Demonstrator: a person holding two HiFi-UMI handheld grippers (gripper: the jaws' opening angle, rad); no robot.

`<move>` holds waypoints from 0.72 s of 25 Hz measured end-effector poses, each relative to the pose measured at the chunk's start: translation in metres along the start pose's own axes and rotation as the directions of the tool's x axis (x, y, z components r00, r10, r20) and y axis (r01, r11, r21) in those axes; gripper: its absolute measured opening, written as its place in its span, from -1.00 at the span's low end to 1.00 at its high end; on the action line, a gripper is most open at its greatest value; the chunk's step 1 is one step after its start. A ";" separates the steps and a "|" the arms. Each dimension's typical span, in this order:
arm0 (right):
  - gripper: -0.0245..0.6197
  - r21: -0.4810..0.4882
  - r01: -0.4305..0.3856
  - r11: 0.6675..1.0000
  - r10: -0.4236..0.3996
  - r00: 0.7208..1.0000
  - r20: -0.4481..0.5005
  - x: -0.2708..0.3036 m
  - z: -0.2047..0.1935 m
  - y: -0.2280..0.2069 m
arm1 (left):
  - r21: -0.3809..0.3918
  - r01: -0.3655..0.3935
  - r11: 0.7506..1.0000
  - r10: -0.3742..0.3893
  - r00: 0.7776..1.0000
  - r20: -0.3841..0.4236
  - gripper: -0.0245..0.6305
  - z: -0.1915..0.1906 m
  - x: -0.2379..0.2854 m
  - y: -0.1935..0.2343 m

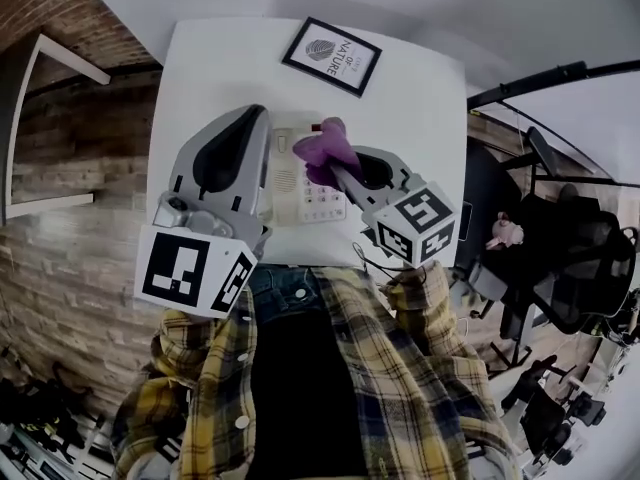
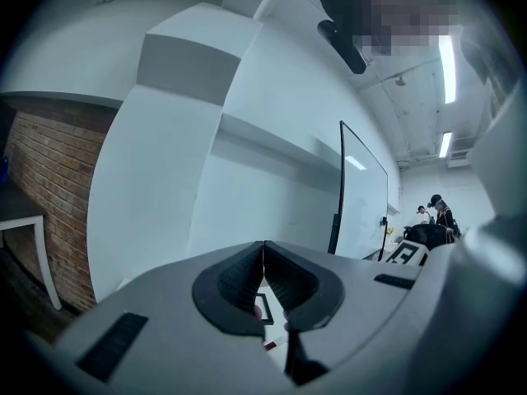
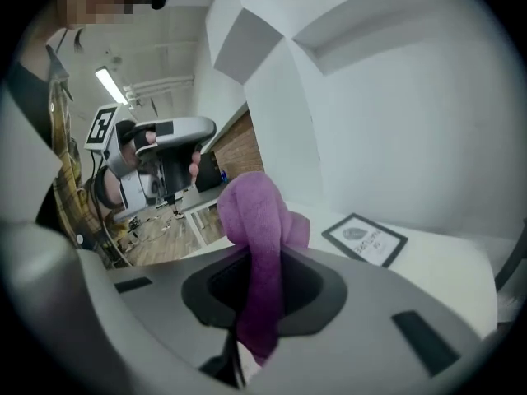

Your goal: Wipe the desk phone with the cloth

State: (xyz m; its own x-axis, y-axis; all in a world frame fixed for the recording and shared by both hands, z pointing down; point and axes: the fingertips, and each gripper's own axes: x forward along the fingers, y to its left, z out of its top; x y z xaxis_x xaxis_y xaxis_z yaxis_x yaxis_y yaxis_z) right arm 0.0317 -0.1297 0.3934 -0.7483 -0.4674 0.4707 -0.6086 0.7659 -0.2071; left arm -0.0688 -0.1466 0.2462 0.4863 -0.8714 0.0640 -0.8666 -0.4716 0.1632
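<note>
- The white square counter (image 1: pixel 420 88) carries the task's thing near its front edge, with a black-framed print (image 1: pixel 332 55) at the far side
- The cream plastic desk phone (image 1: pixel 318 200) lies at the middle of the counter, its long axis running from the person toward the print
- The left tongs (image 2: pixel 263 252) are pressed together on nothing and hang over the phone's handset side
- The right tongs (image 3: pixel 262 262) are clamped on the cloth and sit nearer the keypad, so the wipe looks to be theirs
- The bunched purple terry cloth (image 1: pixel 325 148) sits over the phone's far right part; whether it touches, I cannot tell
</note>
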 end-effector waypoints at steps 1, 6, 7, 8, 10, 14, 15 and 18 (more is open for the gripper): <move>-0.71 -0.019 0.000 1.000 0.000 1.000 0.025 -0.001 0.013 0.001 | 0.001 -0.004 1.000 0.004 1.000 0.004 -0.88 0.001 0.000 0.000; -0.71 -0.079 0.011 0.997 0.002 0.988 0.154 -0.008 0.068 0.012 | 0.001 -0.013 1.000 0.013 1.000 0.017 -0.88 0.006 -0.003 0.002; -0.71 -0.092 0.014 0.996 0.003 0.984 0.178 -0.009 0.077 0.015 | 0.000 -0.013 1.000 0.013 1.000 0.017 -0.88 0.006 -0.002 0.003; -0.71 -0.104 0.018 0.994 0.003 0.980 0.199 -0.011 0.084 0.018 | 0.000 -0.012 1.000 0.012 1.000 0.017 -0.88 0.006 -0.002 0.003; -0.71 -0.124 0.030 0.992 0.000 0.973 0.232 -0.015 0.097 0.024 | -0.004 -0.010 1.000 0.010 1.000 0.015 -0.88 0.005 -0.002 0.003; -0.72 -0.148 0.067 0.987 -0.023 0.960 0.280 -0.024 0.111 0.030 | -0.013 -0.007 1.000 0.007 1.000 0.003 -0.88 0.000 0.000 0.004; -0.72 -0.148 0.075 0.986 -0.030 0.958 0.287 -0.026 0.113 0.030 | -0.015 -0.006 1.000 0.006 1.000 -0.001 -0.88 -0.001 0.000 0.004; -0.72 -0.152 0.088 0.984 -0.041 0.955 0.293 -0.031 0.115 0.031 | -0.020 -0.002 1.000 0.001 1.000 -0.007 -0.88 -0.003 0.001 0.004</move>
State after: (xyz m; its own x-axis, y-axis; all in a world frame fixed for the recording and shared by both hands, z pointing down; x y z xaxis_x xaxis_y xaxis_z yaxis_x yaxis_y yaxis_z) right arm 0.0056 -0.1418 0.2739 -0.7674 -0.6069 0.2069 -0.6254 0.7797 -0.0323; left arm -0.0714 -0.1491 0.2498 0.4859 -0.8712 0.0708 -0.8648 -0.4674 0.1832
